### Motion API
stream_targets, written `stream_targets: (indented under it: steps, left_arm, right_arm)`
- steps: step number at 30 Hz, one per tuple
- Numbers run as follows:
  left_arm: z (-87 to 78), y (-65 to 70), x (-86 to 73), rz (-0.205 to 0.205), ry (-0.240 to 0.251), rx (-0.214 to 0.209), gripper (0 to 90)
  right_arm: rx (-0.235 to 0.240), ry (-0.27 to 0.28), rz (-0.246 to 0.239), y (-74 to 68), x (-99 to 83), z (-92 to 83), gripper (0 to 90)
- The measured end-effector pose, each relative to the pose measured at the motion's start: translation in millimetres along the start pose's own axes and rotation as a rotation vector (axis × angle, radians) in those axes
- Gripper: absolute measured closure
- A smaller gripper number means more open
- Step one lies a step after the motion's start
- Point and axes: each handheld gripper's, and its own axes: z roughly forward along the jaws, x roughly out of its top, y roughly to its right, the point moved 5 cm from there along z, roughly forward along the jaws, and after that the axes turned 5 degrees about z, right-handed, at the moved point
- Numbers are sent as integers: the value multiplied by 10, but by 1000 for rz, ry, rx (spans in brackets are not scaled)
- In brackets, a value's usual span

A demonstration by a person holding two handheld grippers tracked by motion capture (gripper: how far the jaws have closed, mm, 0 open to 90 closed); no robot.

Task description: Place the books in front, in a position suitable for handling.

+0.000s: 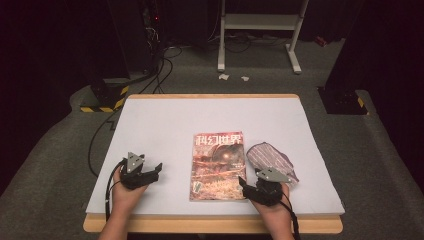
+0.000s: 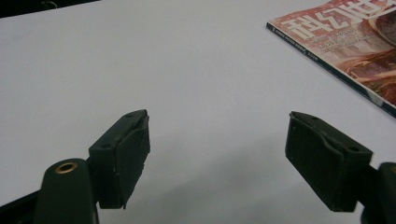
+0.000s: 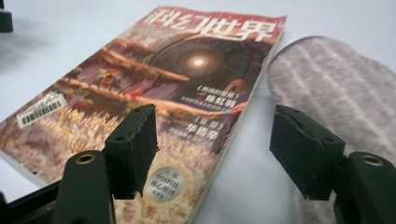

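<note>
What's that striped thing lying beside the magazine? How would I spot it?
Find the white table and the colourful magazine near its front edge. Right of the magazine, almost against its edge, lies a flat, rounded cloth piece. Its fuzzy purple-and-white stripes set it apart from the glossy printed cover.

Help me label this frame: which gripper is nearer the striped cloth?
Right. The right gripper sits at the near edge of the striped cloth; the left gripper is across the magazine from it.
</note>
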Motion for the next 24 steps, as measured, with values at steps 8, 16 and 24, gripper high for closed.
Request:
stream_targets:
  steps: [8, 16, 24]
  left_arm:
    - [8, -37, 25, -82, 14, 6, 196]
    - [23, -48, 23, -39, 26, 38, 208]
    - [31, 10, 1, 13, 18, -6, 167]
  right_arm:
    - [-33, 30, 10, 153, 64, -74, 331]
    - [-82, 44, -24, 308, 165, -82, 340]
    - [-160, -11, -1, 602, 303, 84, 276]
